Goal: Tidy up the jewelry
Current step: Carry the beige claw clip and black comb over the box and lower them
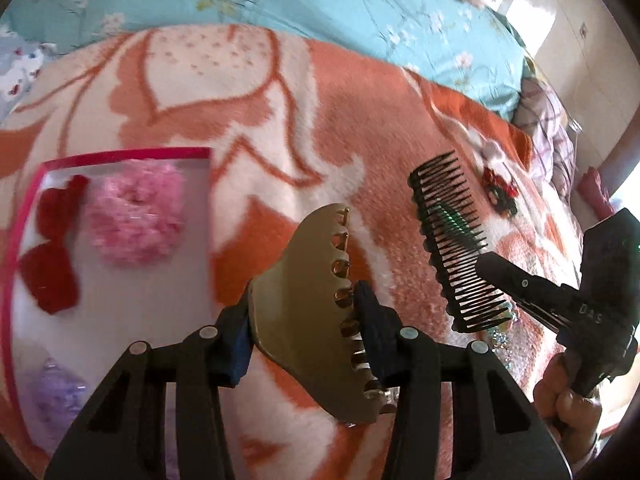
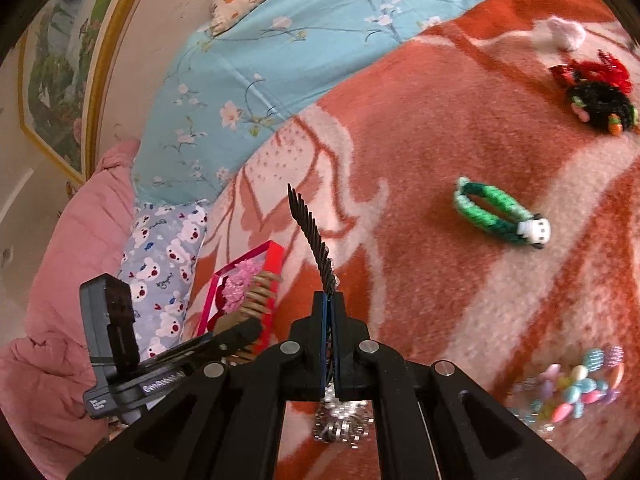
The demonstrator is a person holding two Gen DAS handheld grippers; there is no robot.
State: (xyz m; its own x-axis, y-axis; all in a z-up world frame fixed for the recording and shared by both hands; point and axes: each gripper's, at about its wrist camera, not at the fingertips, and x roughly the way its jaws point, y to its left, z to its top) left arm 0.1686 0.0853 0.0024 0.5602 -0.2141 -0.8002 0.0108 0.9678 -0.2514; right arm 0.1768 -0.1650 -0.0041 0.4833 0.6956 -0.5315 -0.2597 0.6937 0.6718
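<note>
The task looks partly done. A pink-rimmed tray (image 1: pixel 28 208) on the bed's orange blanket (image 1: pixel 360 100) already holds a red bow (image 1: pixel 54 248), a fluffy pink scrunchie (image 1: pixel 136 216) and something pale purple (image 1: pixel 56 392) too blurred to name. The left hand-held gripper (image 1: pixel 304 344) is clamped on a tan claw clip (image 1: pixel 312 304), its pads pressing both sides, with the clip held above the blanket just right of the tray — probably the next thing to go in. The right hand-held gripper (image 2: pixel 330 344) has its jaws pressed together on the spine of a black comb (image 2: pixel 316 248), which stands up from the fingers, off the blanket. Much is left lying loose on the blanket: a green woven band (image 2: pixel 496 210) with a small white charm, a black-and-red hair tie (image 2: pixel 596 96) further off, a pale pink puff (image 2: pixel 568 34) near the far edge, a string of pastel beads (image 2: pixel 576 388) at the lower right, and something silvery (image 2: pixel 340 420) under the right gripper, hard to identify. So three pieces are stowed, two are in hand, and about five wait — I judge the sorting to be less than half finished.
</note>
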